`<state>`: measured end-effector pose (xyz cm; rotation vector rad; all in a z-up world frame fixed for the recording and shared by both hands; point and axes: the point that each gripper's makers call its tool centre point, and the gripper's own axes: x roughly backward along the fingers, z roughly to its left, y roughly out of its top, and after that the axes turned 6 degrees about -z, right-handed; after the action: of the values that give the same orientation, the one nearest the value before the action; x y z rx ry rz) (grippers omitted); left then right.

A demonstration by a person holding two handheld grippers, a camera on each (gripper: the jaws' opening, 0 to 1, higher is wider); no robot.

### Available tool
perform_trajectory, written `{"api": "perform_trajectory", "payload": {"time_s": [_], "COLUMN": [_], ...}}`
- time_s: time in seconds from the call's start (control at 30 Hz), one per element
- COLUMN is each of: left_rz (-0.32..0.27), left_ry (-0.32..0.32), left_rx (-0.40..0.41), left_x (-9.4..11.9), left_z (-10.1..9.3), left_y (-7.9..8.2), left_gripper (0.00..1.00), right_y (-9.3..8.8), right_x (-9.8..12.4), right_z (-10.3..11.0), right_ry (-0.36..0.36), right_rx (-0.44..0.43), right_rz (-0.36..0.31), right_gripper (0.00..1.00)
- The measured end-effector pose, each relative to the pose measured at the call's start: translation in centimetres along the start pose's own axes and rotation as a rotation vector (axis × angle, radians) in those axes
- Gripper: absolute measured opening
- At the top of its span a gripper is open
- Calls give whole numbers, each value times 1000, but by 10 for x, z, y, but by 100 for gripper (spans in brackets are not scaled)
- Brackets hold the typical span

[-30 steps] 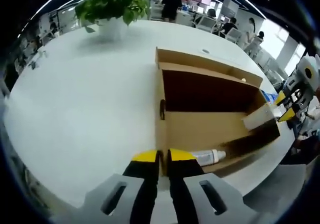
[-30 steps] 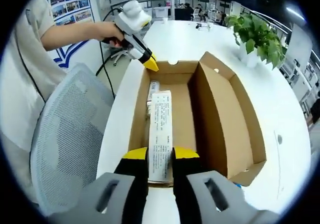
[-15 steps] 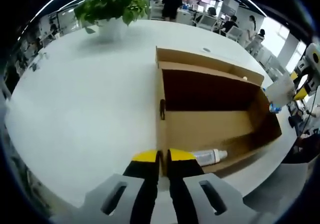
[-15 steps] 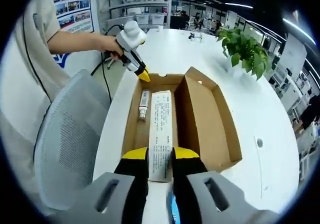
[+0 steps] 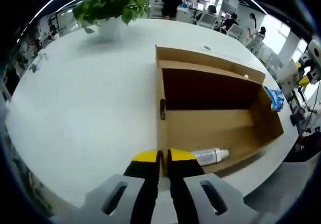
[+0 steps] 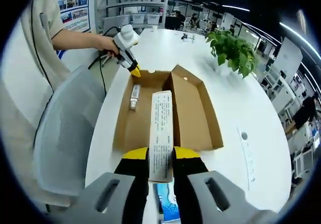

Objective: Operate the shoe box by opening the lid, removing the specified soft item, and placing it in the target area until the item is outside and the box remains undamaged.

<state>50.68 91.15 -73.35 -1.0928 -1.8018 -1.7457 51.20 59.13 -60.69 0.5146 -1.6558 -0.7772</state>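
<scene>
Right gripper (image 6: 160, 156): jaws pinched on a long white printed soft pack (image 6: 161, 134), held above the open brown cardboard shoe box (image 6: 150, 129), clear of its walls. Left gripper (image 5: 159, 159): jaws pressed together on the box's near wall, steadying it. To do well: keep that hold light so the cardboard isn't creased, and carry the pack level toward the bare white table (image 6: 241, 98). White bottle (image 5: 210, 156) lies inside the box.
</scene>
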Motion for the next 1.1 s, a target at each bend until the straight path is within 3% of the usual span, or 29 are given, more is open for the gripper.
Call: {"api": "perform_trajectory", "payload": {"time_s": [0.47,1.1], "left_rz": [14,23], "left_ry": [5,-1], "left_rx": [-13,2], "left_x": [0,-1], "left_z": [-1,0], "left_y": [0,-1], "left_gripper": [3,3], "right_y": [-34,-80], "right_x": [44,79], "right_z": [-29,-54], "right_ry": [-72,-118], "right_rx": [-7,-4], "right_rz": [42,114], "right_gripper": [14,14]}}
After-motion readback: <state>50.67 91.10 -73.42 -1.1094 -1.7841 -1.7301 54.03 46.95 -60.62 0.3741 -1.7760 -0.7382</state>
